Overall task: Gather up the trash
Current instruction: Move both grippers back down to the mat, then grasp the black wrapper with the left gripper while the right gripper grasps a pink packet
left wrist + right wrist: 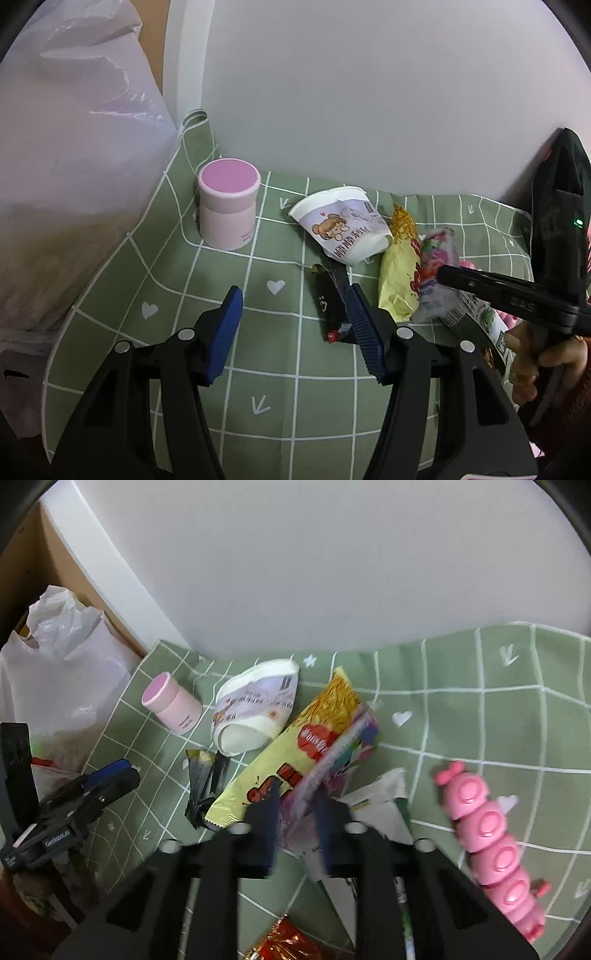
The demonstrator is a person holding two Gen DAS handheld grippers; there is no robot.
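My right gripper [297,805] grips the purple wrapper [340,749] between its jaws: light, crinkly, slippery, best pinched mid-film. My left gripper [295,328] hangs released, with the black wrapper [330,295] beside its right jaw.

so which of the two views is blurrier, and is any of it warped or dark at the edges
Right wrist view is blurrier: the right gripper and the colourful wrapper between its fingers are motion-smeared. Left wrist view is sharp on the left gripper and paper cup. Both bend the tablecloth grid, with black corners.
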